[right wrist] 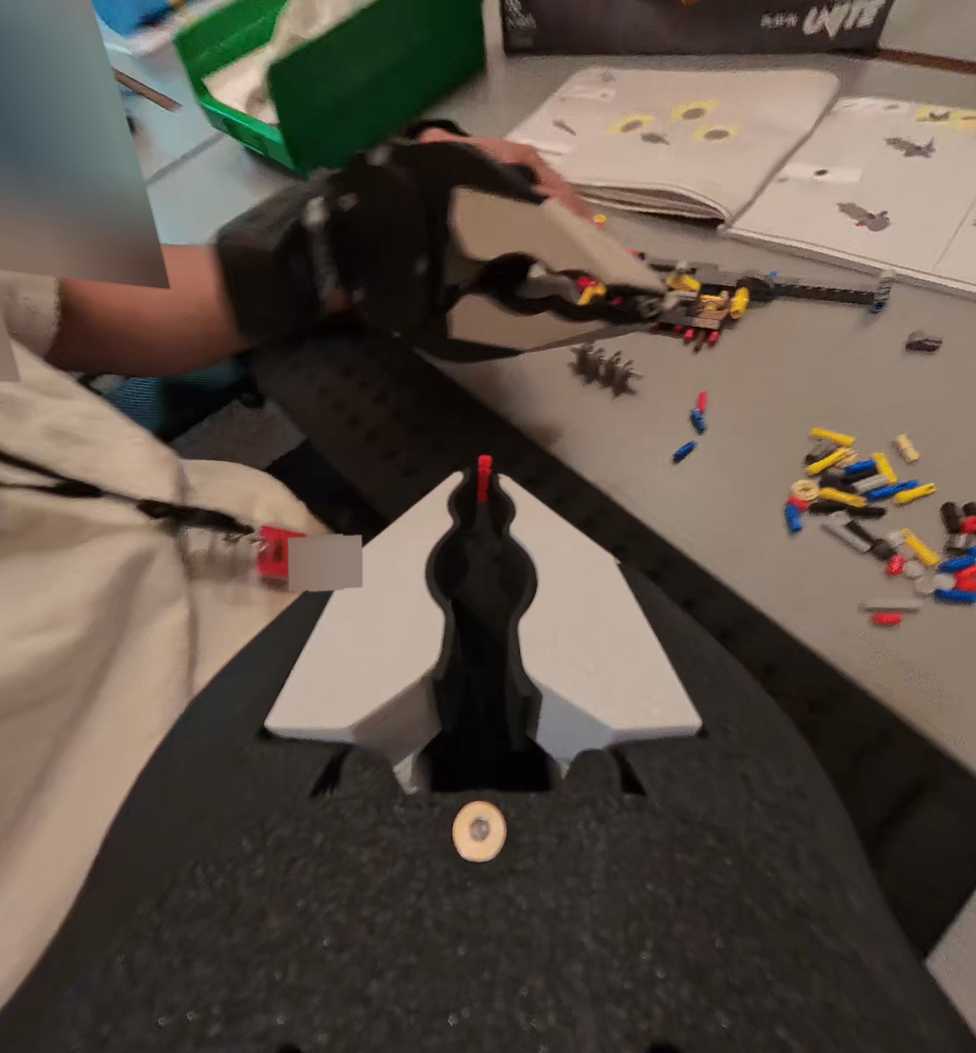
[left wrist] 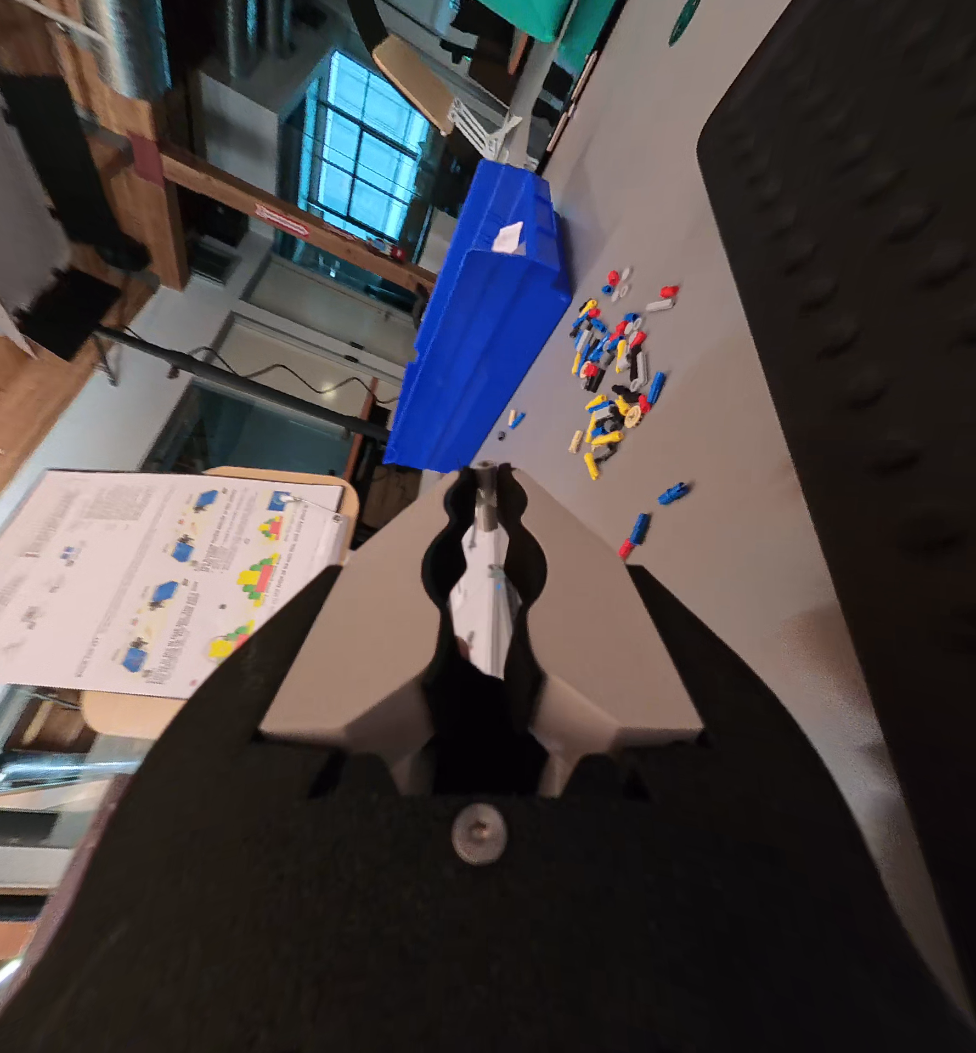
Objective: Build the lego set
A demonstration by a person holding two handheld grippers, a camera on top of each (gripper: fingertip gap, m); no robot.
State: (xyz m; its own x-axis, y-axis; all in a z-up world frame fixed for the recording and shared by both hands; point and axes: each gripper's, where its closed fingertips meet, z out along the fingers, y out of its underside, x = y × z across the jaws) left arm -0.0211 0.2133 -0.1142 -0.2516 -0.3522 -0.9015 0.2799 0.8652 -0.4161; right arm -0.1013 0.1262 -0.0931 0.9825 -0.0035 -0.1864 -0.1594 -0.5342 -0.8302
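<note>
- Your left gripper [right wrist: 659, 302] has its jaws closed on one end of the half-built model [right wrist: 719, 299]; the long black beam [right wrist: 816, 292] pokes out over the table [right wrist: 730, 399] in front of the open instruction book [right wrist: 673, 142].
- In the left wrist view a small grey piece [left wrist: 486, 496] sits pinched at the tips.
- Your right gripper [right wrist: 484, 484] has its jaws nearly shut on a small red pin [right wrist: 484, 476], lifted clear of the table and well apart from the model.
- Loose pieces [right wrist: 896, 524] lie in a heap at right, so by my estimate much assembly remains.
- Likely next: seat the pin.
</note>
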